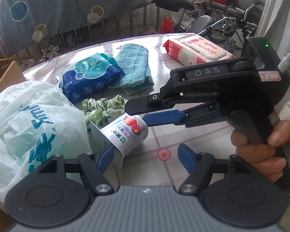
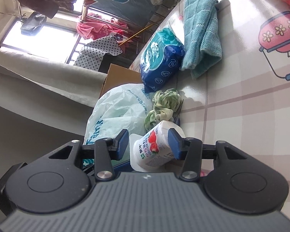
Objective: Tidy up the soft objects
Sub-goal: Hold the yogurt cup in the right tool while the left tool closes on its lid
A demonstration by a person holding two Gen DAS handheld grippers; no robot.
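A white strawberry yogurt cup [image 1: 125,135] lies on its side on the table, also seen in the right wrist view [image 2: 154,147]. My left gripper [image 1: 145,155] is open; its left finger touches the cup's rim. My right gripper [image 2: 147,145] is open around the cup, its fingers [image 1: 160,117] above and beside it, apart from it on one side. A green scrunchie [image 1: 103,109] lies just behind the cup. A blue tissue pack [image 1: 89,77], a teal cloth [image 1: 134,67] and a red wet-wipes pack [image 1: 199,51] lie farther back.
A white plastic bag [image 1: 29,123] with blue print sits at the left over a cardboard box [image 2: 121,77]. The checked tablecloth [image 1: 193,135] has flower and pot prints. A railing with a hanging quilt and a wheelchair stand beyond the table's far edge.
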